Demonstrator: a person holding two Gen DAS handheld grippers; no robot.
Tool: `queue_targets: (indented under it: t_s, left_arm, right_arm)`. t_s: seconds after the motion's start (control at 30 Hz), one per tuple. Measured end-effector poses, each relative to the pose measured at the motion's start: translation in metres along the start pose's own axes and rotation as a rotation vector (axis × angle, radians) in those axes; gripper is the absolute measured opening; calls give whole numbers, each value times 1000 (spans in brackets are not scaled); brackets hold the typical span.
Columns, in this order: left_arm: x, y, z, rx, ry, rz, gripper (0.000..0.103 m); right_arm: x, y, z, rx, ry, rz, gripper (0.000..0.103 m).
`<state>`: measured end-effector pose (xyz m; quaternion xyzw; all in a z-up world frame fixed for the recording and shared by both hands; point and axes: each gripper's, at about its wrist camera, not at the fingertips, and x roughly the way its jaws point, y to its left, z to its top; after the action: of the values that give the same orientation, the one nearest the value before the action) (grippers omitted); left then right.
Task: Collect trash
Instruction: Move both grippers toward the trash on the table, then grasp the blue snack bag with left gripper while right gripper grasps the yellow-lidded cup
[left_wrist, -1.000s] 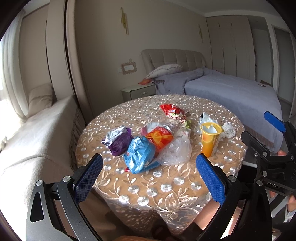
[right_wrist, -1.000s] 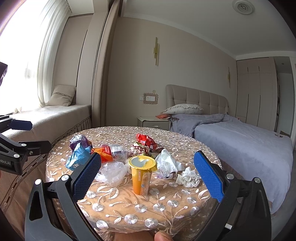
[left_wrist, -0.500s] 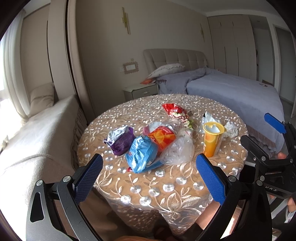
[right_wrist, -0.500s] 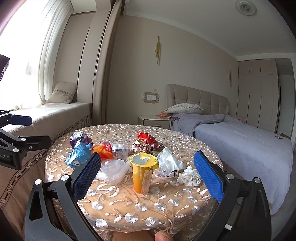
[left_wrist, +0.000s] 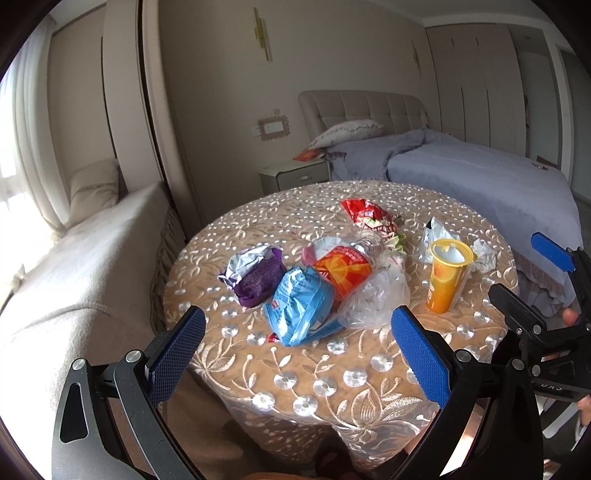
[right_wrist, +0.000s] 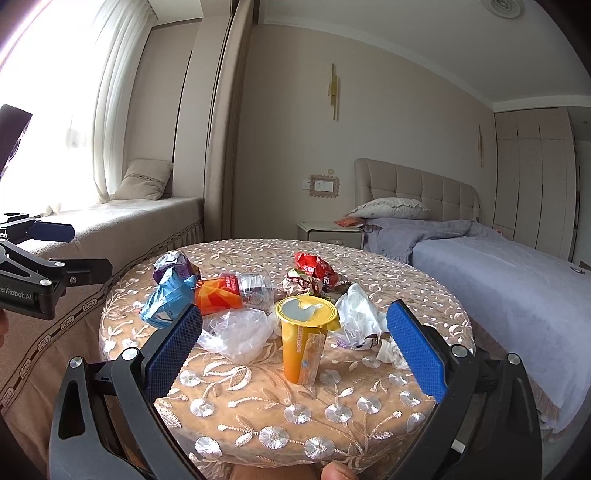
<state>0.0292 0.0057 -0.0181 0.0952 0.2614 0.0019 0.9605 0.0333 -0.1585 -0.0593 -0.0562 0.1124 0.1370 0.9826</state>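
Both the left gripper (left_wrist: 295, 347) and right gripper (right_wrist: 293, 345) gape wide, empty; the crumpled white tissue (right_wrist: 389, 350) sits half-hidden behind the right one's blue pad.

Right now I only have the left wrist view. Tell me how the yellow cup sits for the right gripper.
Observer: The yellow cup stands upright, centred in view between the right gripper's open jaws, which are short of it.
Operator: Check the side facing that gripper.
Observer: A clear packet, perhaps a straw, is stuck there.
Operator: Report my left gripper from outside.
Observer: The left gripper appears left of the table, jaws open, empty.
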Motion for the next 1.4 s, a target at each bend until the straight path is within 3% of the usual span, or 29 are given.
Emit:
queue_targets:
  t_s: [0.3, 0.73, 1.0, 1.07, 1.1, 1.13, 1.17, 1.2, 1.27, 1.33, 1.4]
  left_arm:
    - [34, -7, 5, 45, 40, 24, 99]
    - [96, 3, 8, 129, 114, 45, 99]
    - [126, 6, 2, 148, 180, 10, 98]
    - [129, 2, 2, 168, 181, 3, 91]
    - [131, 1, 2, 171, 186, -15, 78]
    - [134, -1, 2, 175, 196, -24, 72]
    - [137, -2, 2, 178, 212, -33, 58]
    - [141, -2, 2, 181, 226, -42, 53]
    - [144, -3, 0, 194, 227, -27, 47]
    - [143, -1, 2, 185, 232, -36, 45]
    - [140, 5, 6, 154, 232, -50, 43]
  right_arm:
    - [22, 9, -4, -88, 9, -7, 99]
    - [79, -21, -14, 42, 170, -22, 99]
    - [102, -22, -17, 42, 202, -6, 99]
    - [104, -21, -18, 39, 201, -3, 99]
    - [104, -20, -18, 34, 199, -4, 99]
    - [105, -19, -18, 27, 196, -5, 97]
    - [106, -17, -18, 17, 194, -6, 90]
    - [106, -16, -18, 6, 199, 0, 85]
    - [111, -12, -18, -12, 224, 30, 62]
    - [114, -11, -20, -13, 248, 51, 46]
    - [111, -13, -19, 9, 239, 61, 46]
